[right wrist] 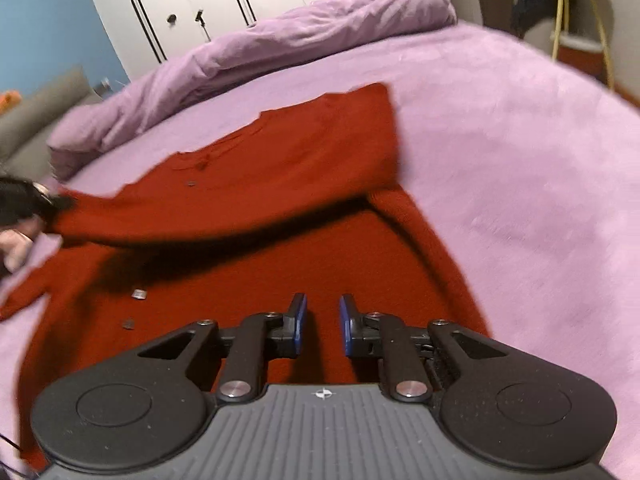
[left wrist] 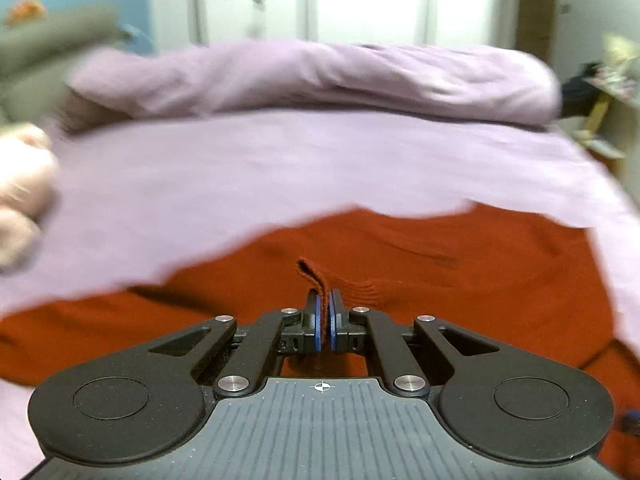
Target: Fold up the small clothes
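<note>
A red knit sweater (right wrist: 280,168) lies spread on the lilac bed sheet (right wrist: 500,160). One sleeve is lifted and stretched to the left, casting a dark shadow on the body. My left gripper (left wrist: 328,306) is shut on a ribbed edge of the sweater (left wrist: 440,264), and a small loop of knit sticks out above the pads. In the right wrist view the left gripper (right wrist: 60,202) shows at the left edge, holding the sleeve end. My right gripper (right wrist: 323,314) hovers over the sweater's lower part, its pads apart with only fabric beneath them.
A bunched lilac duvet (right wrist: 280,40) runs along the far side of the bed. White wardrobe doors (right wrist: 200,0) stand behind it, and a grey headboard (right wrist: 40,108) is at the left. A yellow-legged chair (right wrist: 560,20) stands at the far right. Small grey bits (right wrist: 139,294) lie on the sweater.
</note>
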